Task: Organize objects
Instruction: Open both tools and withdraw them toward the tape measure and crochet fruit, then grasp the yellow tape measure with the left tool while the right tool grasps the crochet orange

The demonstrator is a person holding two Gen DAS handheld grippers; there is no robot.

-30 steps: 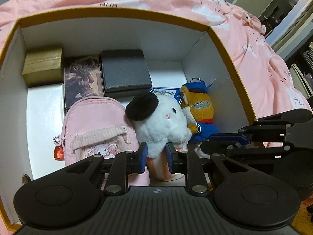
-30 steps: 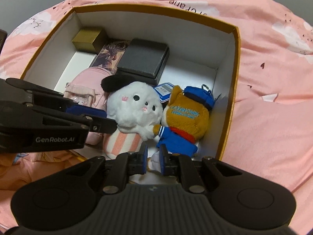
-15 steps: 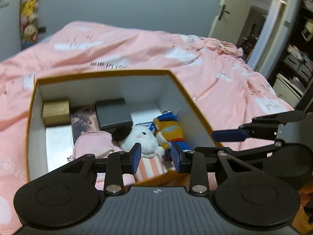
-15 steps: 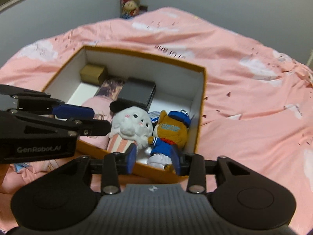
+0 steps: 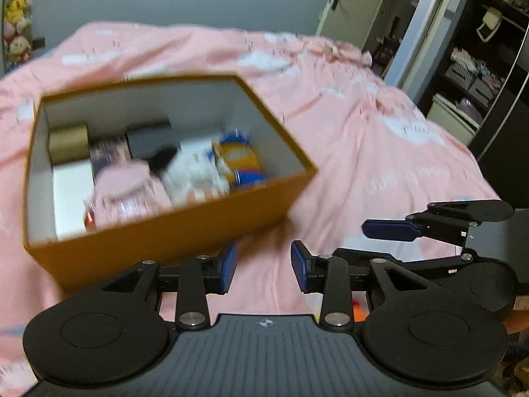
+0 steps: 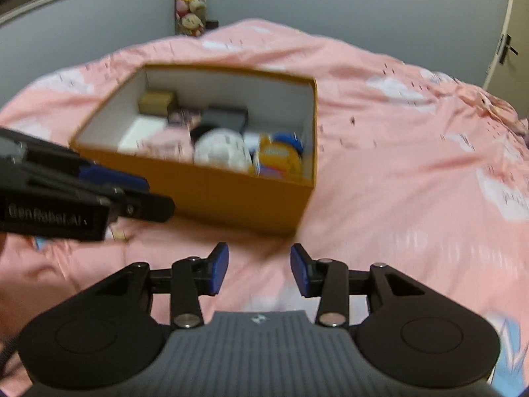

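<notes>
An orange cardboard box with white inner walls sits on the pink bedspread. Inside lie a gold box, a black box, a pink mini backpack, a white plush and an orange-and-blue plush. My left gripper hovers in front of the box, its jaws opening with nothing between them. My right gripper is open and empty, also short of the box, with the white plush and the orange plush beyond it.
The bedspread spreads wide to the right of the box. An open door and dark shelving stand at the far right. Soft toys hang on the grey wall behind the bed.
Both grippers let go of the plush toys, opened and pulled back out of the box. The whole box and the room beyond it have come into view.
</notes>
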